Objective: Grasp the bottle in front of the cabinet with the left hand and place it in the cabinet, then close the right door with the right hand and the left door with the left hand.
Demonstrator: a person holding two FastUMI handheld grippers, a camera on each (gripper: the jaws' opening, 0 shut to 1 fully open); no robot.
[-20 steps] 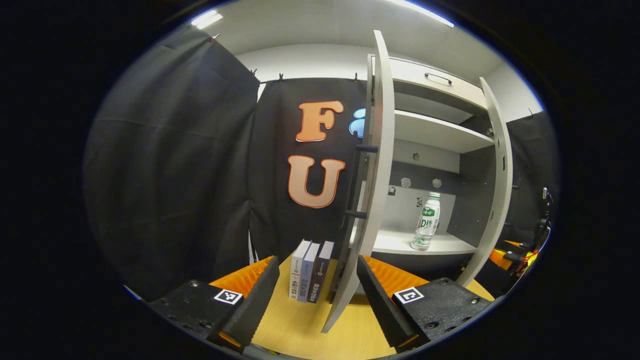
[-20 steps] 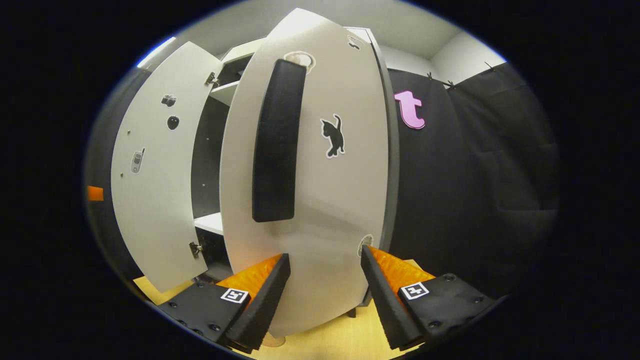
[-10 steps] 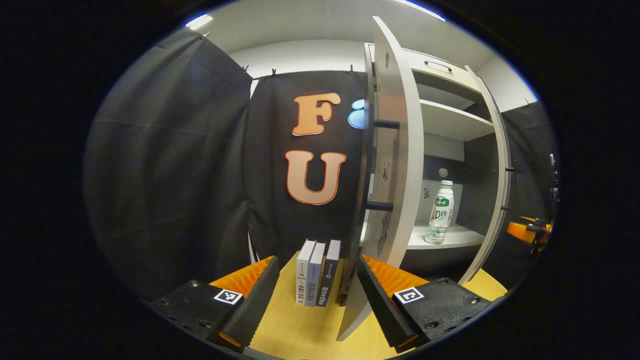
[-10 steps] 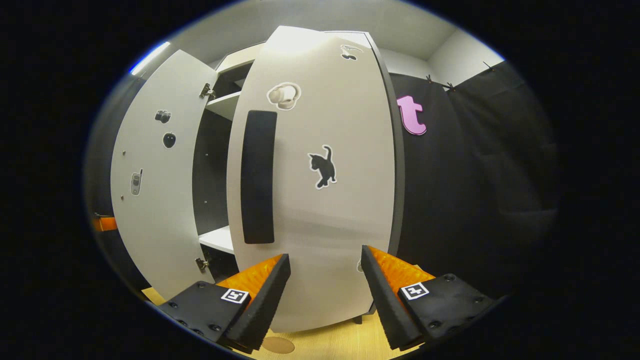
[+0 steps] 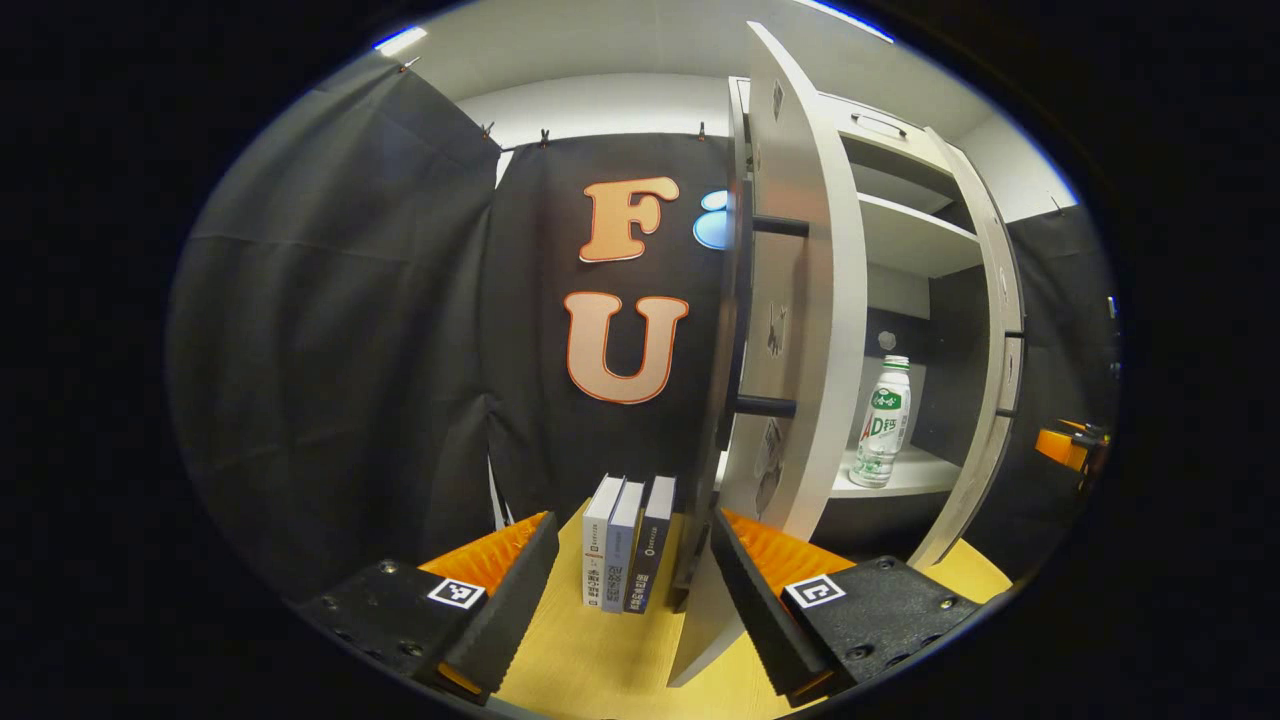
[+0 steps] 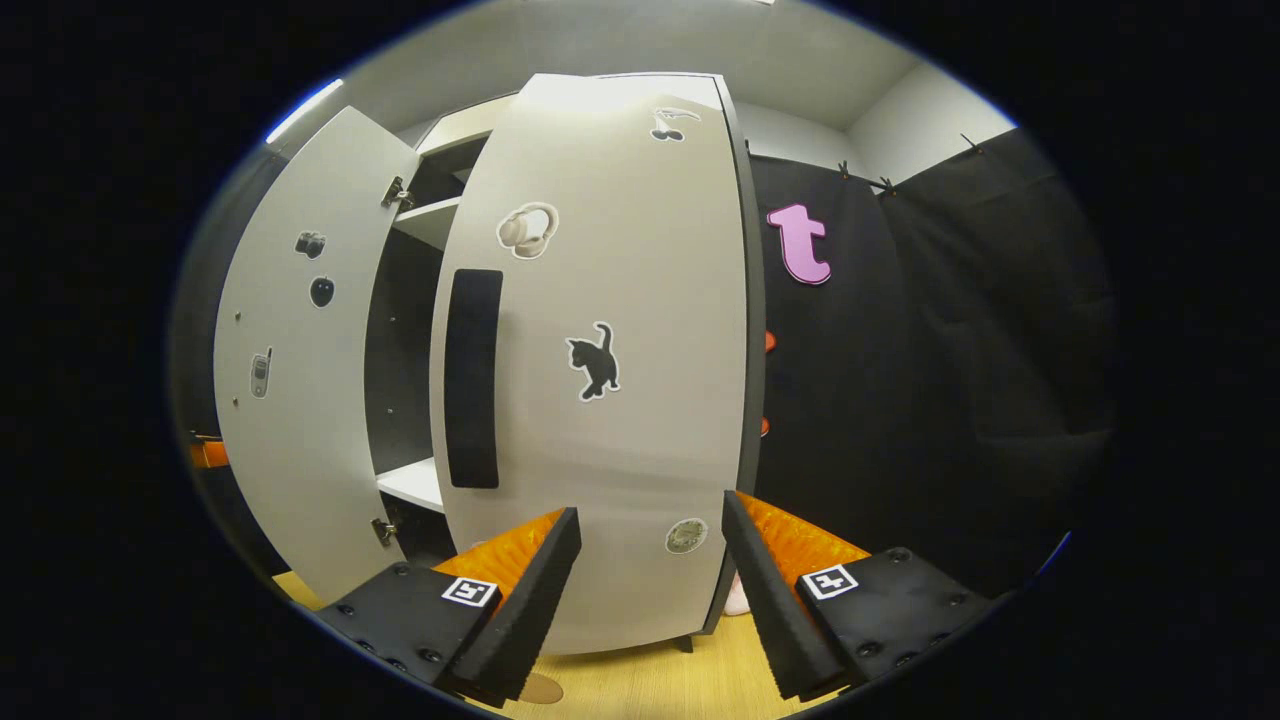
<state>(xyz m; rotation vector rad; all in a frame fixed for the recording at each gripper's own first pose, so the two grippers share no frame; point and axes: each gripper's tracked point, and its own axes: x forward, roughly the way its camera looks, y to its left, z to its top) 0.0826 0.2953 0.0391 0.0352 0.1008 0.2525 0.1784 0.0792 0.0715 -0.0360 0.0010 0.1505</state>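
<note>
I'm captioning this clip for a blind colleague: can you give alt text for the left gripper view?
A bottle stands upright on the lower shelf of a white cabinet, seen between its two partly open doors. The left tongs are open and empty, near the left door, with three books upright on the wooden table.

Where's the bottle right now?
In the left gripper view, the bottle stands upright on the cabinet's lower shelf, right of centre, between the two open doors.

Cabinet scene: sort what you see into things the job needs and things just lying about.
Job:
bottle on the cabinet shelf
right door, nearly shut
left door, open
left tool
right tool

Lying about:
three books on the table
</note>
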